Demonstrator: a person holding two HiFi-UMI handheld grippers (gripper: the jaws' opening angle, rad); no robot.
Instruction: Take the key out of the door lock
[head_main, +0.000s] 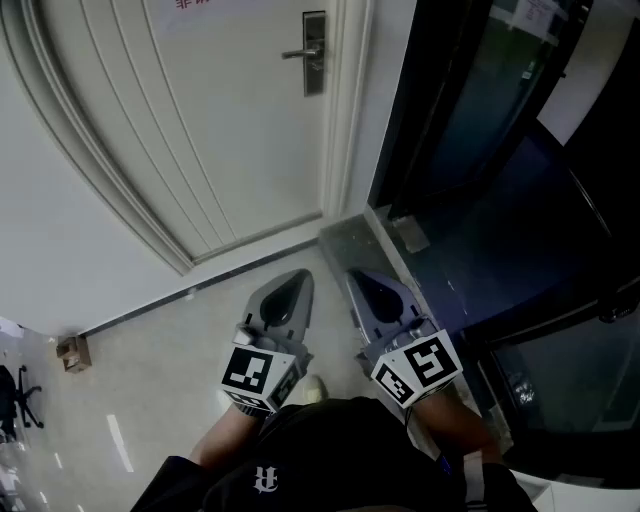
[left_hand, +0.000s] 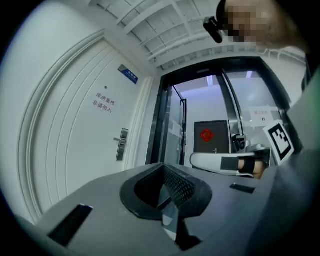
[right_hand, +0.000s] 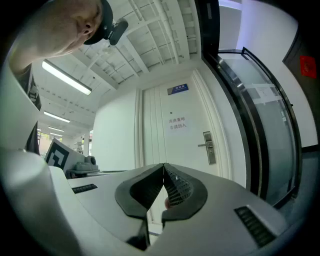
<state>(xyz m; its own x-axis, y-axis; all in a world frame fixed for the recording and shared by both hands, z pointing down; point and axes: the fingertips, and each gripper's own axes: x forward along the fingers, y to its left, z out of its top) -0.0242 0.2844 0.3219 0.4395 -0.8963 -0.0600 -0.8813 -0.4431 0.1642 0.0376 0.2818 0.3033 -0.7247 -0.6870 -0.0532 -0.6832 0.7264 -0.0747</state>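
Observation:
The white door (head_main: 200, 130) carries a metal lock plate with a lever handle (head_main: 313, 52) near its right edge. A key in it is too small to make out. The same lock plate (left_hand: 121, 144) shows far ahead in the left gripper view, and the lock plate (right_hand: 209, 147) likewise in the right gripper view. My left gripper (head_main: 288, 296) and right gripper (head_main: 383, 292) are held side by side close to the person's body, well short of the door. Each of them, left gripper (left_hand: 162, 166) and right gripper (right_hand: 164, 165), has its jaws shut with nothing between them.
A dark glass door and frame (head_main: 500, 180) stand right of the white door, with a raised sill (head_main: 360, 240) at their foot. A small box (head_main: 72, 352) lies on the floor at the left, near a chair (head_main: 15, 395). A printed notice (left_hand: 103, 102) hangs on the door.

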